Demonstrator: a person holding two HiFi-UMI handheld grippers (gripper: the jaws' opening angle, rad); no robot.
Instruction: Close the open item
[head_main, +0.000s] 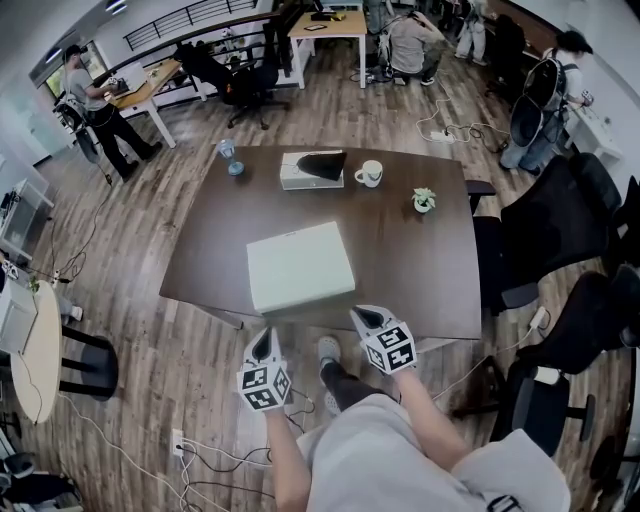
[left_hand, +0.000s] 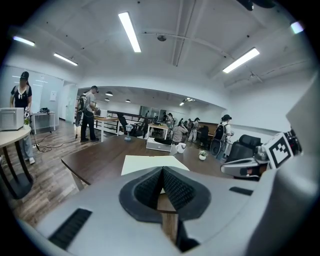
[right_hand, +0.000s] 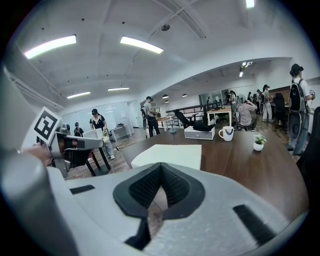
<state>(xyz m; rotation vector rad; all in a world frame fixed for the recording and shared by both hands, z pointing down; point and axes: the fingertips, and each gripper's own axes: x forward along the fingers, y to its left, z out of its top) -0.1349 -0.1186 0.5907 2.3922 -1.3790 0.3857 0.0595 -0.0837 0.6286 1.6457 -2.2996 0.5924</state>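
Observation:
A flat pale green box (head_main: 300, 266) lies with its lid down near the front edge of the dark brown table (head_main: 420, 270). It also shows as the pale box (left_hand: 150, 162) in the left gripper view and as the pale box (right_hand: 170, 155) in the right gripper view. My left gripper (head_main: 262, 346) hangs just off the table's front edge, below the box's left corner, jaws shut and empty. My right gripper (head_main: 366, 320) sits at the front edge by the box's right corner, also shut with nothing between its jaws. Each gripper view shows its own gripper: left gripper (left_hand: 162, 180), right gripper (right_hand: 160, 182).
At the table's back stand a white case with a black part raised on top (head_main: 312, 168), a white mug (head_main: 369, 173), a small potted plant (head_main: 424, 200) and a blue object (head_main: 230, 158). Black office chairs (head_main: 560, 230) crowd the right side. Cables lie on the floor (head_main: 200, 450).

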